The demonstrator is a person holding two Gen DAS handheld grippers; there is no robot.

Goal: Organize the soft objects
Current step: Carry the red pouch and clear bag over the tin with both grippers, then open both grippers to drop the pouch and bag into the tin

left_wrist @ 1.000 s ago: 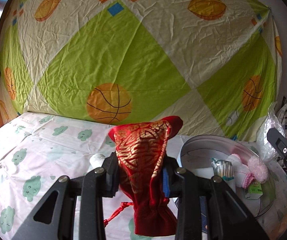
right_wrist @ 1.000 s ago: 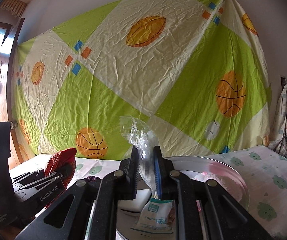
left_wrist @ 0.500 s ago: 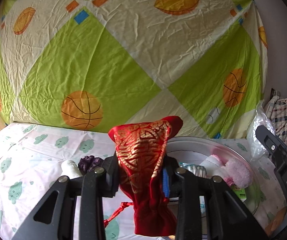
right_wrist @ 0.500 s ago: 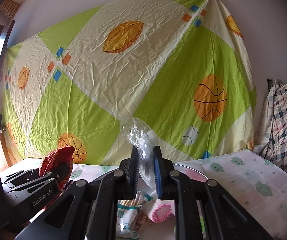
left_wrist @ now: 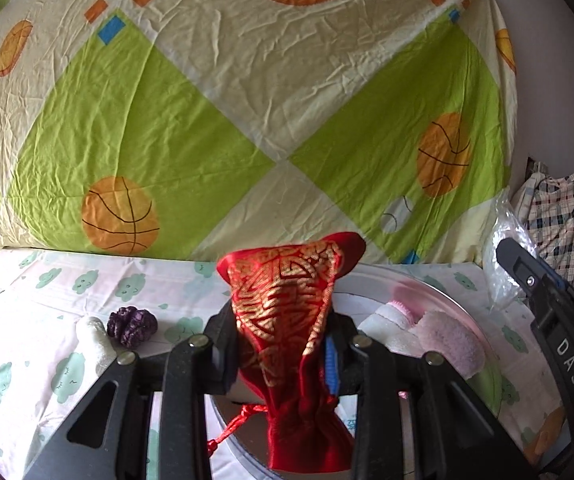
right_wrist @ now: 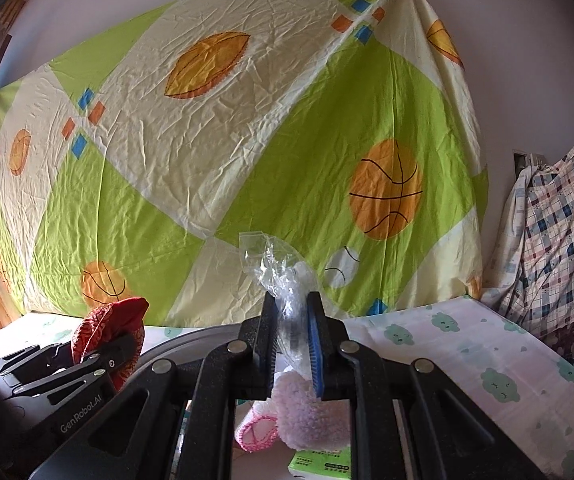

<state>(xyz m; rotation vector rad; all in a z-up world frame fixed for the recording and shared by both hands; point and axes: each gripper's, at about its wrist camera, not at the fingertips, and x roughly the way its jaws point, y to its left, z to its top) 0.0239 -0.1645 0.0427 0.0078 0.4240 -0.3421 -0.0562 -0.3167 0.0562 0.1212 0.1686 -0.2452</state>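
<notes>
Left wrist view: the left gripper (left_wrist: 283,344) squeezes a red and gold pouch (left_wrist: 287,320) around its middle. The pouch stands up between the two fingers, and its tied end with the red cord (left_wrist: 233,426) hangs down over the near rim of a round metal tray (left_wrist: 451,300). My guess is the pouch is held up high so it can be carried across and put down with the other soft things. Fluffy pink and white socks (left_wrist: 435,332) already lie in the tray. A small purple lump (left_wrist: 132,326) and a white thing (left_wrist: 95,338) sit on the cloud-print bed sheet (left_wrist: 39,320), left of the tray, so they may still need sorting. The right gripper (left_wrist: 559,320) shows at the right edge, with the letters "DAS" on its side.

Right wrist view: the right gripper (right_wrist: 293,344) is pinched tight on a crinkly clear plastic bag (right_wrist: 283,280), and the bag's top sticks up above the fingers. The grip is this narrow because the bag is so thin. Below it, in the tray (right_wrist: 191,340), lie the pink socks (right_wrist: 307,412) and a green and white packet (right_wrist: 321,466) whose print is too small to read. The left gripper (right_wrist: 99,360) is at the left edge with the red pouch (right_wrist: 107,328), and its side reads "GenRobot.AI".
</notes>
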